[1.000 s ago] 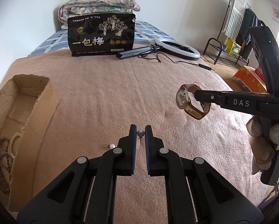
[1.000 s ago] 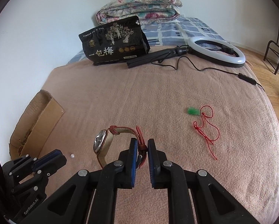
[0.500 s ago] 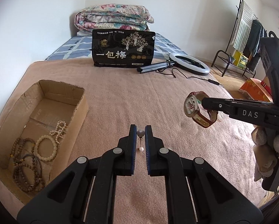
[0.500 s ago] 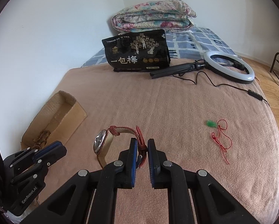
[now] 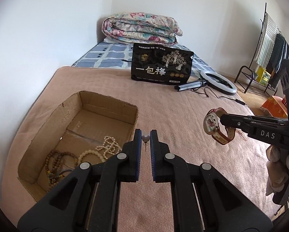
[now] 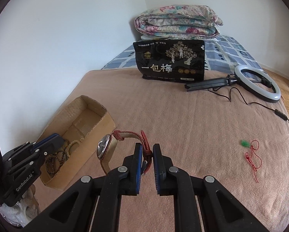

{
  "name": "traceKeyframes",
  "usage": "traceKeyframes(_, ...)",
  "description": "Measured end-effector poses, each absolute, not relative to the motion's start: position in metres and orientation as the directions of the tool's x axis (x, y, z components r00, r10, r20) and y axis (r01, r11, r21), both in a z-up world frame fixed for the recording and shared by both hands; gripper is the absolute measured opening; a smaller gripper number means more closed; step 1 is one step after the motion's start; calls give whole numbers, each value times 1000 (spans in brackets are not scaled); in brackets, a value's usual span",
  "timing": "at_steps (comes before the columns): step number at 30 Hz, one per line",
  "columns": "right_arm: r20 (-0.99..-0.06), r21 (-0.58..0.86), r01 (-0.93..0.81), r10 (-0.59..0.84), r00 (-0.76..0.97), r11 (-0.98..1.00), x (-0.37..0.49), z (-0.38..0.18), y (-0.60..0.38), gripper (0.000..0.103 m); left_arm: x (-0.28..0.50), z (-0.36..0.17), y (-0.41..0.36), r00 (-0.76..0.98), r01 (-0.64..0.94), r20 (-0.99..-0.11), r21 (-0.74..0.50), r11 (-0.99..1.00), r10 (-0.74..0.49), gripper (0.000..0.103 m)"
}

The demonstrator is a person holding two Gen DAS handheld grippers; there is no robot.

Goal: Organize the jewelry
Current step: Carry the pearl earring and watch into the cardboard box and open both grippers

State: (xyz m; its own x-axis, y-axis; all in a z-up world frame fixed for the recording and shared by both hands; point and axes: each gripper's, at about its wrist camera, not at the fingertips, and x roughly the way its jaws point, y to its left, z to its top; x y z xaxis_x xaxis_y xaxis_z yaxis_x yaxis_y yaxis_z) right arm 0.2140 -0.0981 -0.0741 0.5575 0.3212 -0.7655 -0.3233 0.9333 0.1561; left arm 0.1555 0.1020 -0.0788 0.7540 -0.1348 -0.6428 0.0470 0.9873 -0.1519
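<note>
My left gripper [image 5: 145, 138] is shut on a grey pearl stud earring [image 5: 145, 138] and holds it in the air by the near right corner of an open cardboard box [image 5: 47, 135]. The box holds several bead bracelets [image 5: 56, 161] and a pearl strand [image 5: 107, 147]. My right gripper [image 6: 146, 151] is shut on the red strap of a wristwatch [image 6: 105, 148], held above the blanket to the right of the box [image 6: 98, 129]. From the left wrist view the watch [image 5: 212, 124] hangs at the right gripper's tips. A green pendant on a red cord [image 6: 251, 152] lies on the blanket at the right.
The bed is covered by a pink-brown blanket [image 6: 183, 112]. A black printed bag [image 5: 160, 65], a ring light with cable [image 5: 218, 82] and a folded floral quilt [image 5: 142, 29] lie at the far end. A white wall runs along the left. A clothes rack [image 5: 268, 54] stands far right.
Both grippers moved left toward the box, each keeping its hold. The box has come fully into the left wrist view. The white pearl on the blanket is out of sight.
</note>
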Motion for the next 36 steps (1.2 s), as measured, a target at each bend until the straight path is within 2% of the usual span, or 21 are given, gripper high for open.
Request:
traceKeyframes(9,-766,149,-371,344,544,917,231,-75,-52,9,168,-82,146,759,-30,-646,-164,986,-84,7)
traceKeyframes(16,-767,148,-403,362,529,903,247,-79,-18,9,177,-82,170,754,-59,-656,-119,991,-35,7)
traceKeyframes(36,-787,155,-454,387,480,878,276,-103,48,9,197,-97,199,735,-95,-678,-122,988,-12,7)
